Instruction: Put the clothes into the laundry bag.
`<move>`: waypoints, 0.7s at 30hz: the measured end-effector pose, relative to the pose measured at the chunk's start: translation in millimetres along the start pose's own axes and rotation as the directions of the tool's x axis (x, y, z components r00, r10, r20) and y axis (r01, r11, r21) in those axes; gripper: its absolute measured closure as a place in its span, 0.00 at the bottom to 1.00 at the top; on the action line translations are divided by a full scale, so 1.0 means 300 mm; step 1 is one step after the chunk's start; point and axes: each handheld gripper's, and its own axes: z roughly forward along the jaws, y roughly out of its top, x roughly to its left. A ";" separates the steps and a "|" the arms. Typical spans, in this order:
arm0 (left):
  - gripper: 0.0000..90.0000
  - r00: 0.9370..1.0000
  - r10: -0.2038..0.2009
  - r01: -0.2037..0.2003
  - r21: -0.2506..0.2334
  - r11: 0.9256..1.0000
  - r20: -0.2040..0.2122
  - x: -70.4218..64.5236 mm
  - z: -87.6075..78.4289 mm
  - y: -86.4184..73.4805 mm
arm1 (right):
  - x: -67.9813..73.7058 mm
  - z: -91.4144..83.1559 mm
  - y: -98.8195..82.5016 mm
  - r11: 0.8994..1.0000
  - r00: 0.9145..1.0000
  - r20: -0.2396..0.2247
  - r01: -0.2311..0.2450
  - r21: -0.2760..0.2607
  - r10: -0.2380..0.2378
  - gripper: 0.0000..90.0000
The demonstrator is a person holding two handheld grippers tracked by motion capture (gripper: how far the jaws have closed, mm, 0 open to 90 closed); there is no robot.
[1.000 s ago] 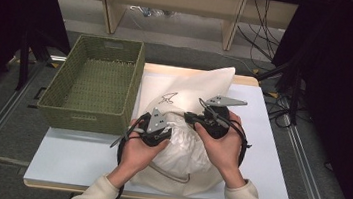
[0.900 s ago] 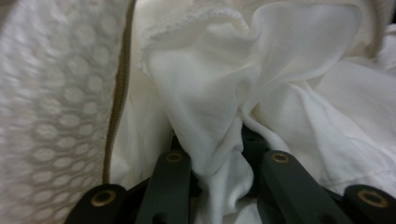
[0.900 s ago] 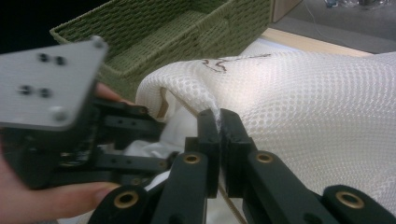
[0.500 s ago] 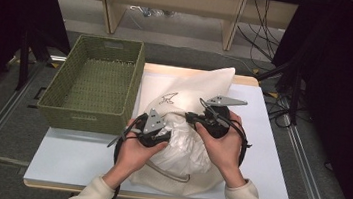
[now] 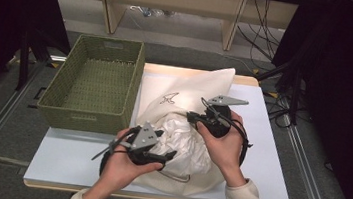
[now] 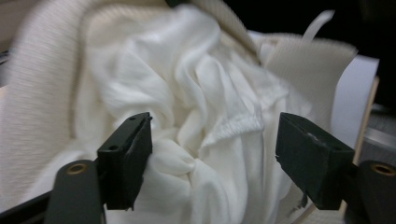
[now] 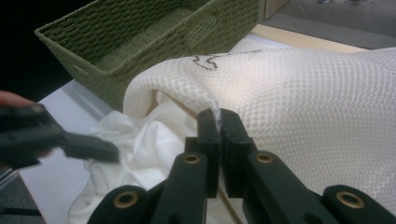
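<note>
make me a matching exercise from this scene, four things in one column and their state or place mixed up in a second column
Things:
1. left gripper
2. right gripper
3. green woven basket
4. white garment

States or places:
A. shut on the mesh bag's rim
B. bunched in the mouth of the mesh bag
C. jaws apart, just been opening, nothing pinched
D. to the left of the bag, nothing inside

Pairs: 1-C, 2-A, 3-D, 4-B

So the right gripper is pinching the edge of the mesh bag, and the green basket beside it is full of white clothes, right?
Not quite. The right gripper does pinch the mesh bag's edge, but the green basket is empty, as the high view shows. The white clothes sit in the bag's mouth.
</note>
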 end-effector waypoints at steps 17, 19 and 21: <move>0.74 0.999 0.011 -0.009 0.044 0.999 -0.045 0.026 0.145 -0.012 | 0.011 0.014 -0.004 1.000 1.000 -0.001 0.022 0.004 -0.022 0.98; 0.79 0.999 0.004 -0.002 0.042 0.999 -0.051 0.030 0.144 -0.008 | 0.018 0.012 -0.005 1.000 1.000 0.007 0.007 0.014 -0.007 0.99; 0.81 0.999 -0.002 0.004 0.038 0.999 -0.051 0.034 0.147 -0.002 | 0.017 0.012 -0.004 1.000 1.000 0.006 0.006 0.014 -0.006 0.99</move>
